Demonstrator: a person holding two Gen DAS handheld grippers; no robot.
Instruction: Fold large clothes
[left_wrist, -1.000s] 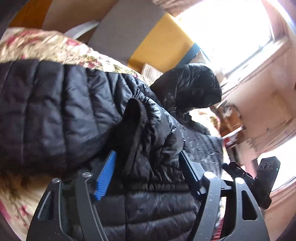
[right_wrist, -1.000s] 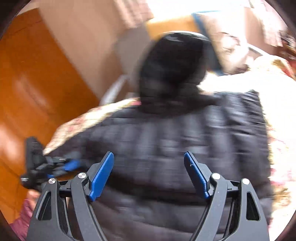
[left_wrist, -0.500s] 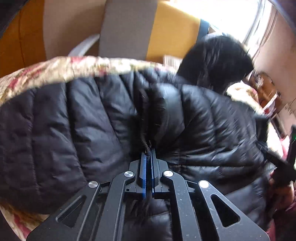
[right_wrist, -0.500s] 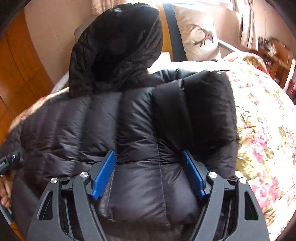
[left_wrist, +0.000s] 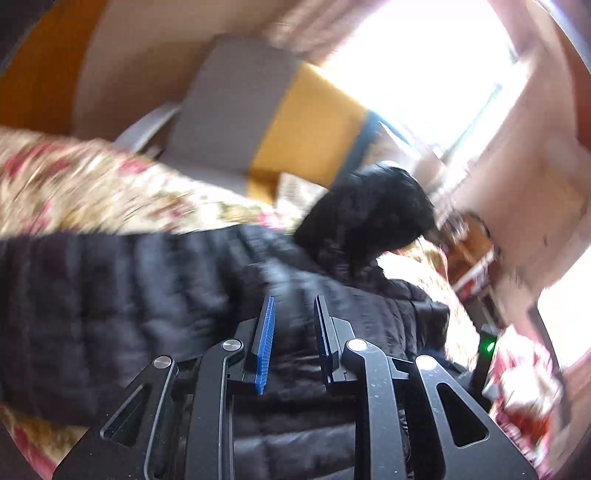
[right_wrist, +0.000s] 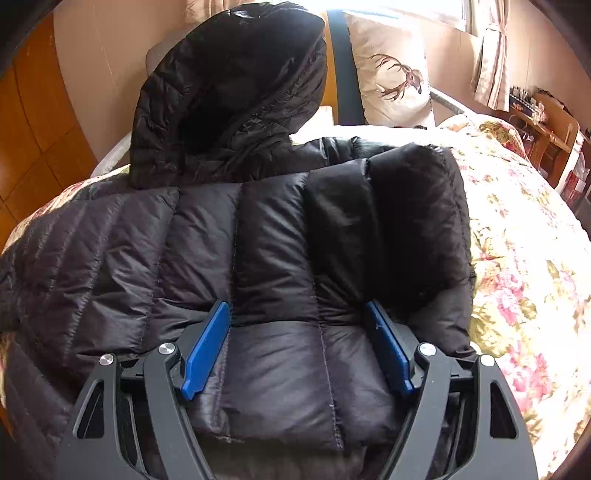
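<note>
A black quilted down jacket (right_wrist: 258, 240) lies on a floral bedspread (right_wrist: 517, 277), its hood (right_wrist: 229, 85) propped up at the far end. A folded panel lies across the top. My right gripper (right_wrist: 297, 321) is open, its blue pads pressed down on the jacket's near part. In the blurred left wrist view the jacket (left_wrist: 129, 295) fills the lower left and the hood (left_wrist: 369, 214) stands behind. My left gripper (left_wrist: 293, 314) is open by a narrow gap just above the jacket, with nothing between the pads.
A deer-print pillow (right_wrist: 391, 74) and an orange and grey headboard (left_wrist: 303, 133) stand at the head of the bed. Wooden wardrobe panels (right_wrist: 33, 122) are at left. A shelf with clutter (right_wrist: 546, 122) is at right. The other gripper (left_wrist: 484, 354) shows at the left view's right edge.
My left gripper was shut on a fold of the jacket and has now opened slightly and let go, moving fast. My right gripper stays open and has settled on the jacket.
</note>
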